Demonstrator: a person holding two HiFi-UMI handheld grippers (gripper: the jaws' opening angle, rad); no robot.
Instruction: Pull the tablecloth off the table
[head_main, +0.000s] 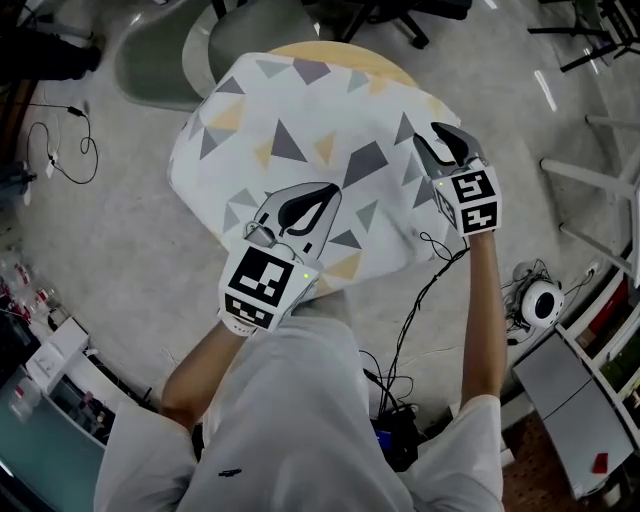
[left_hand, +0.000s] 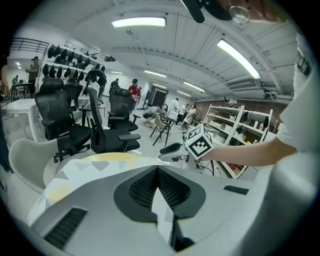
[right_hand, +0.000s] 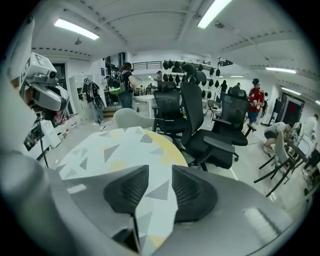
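Observation:
A white tablecloth (head_main: 300, 110) printed with grey and yellow triangles covers a round wooden table (head_main: 340, 52), whose bare top shows at the far edge. My left gripper (head_main: 325, 192) is at the cloth's near edge, shut on a fold of the cloth. In the left gripper view that fold is a pale wedge between the closed pads (left_hand: 157, 168). My right gripper (head_main: 445, 135) is at the table's right edge. Its jaws stand apart in the right gripper view (right_hand: 160, 170), with the tablecloth (right_hand: 120, 150) lying loosely between them.
A grey shell chair (head_main: 160, 60) and black office chairs (head_main: 390, 15) stand beyond the table. Cables (head_main: 60, 150) trail on the floor at left and by my feet. A white round device (head_main: 542, 300) and shelving sit at right. More black chairs (right_hand: 210, 135) are close behind the table.

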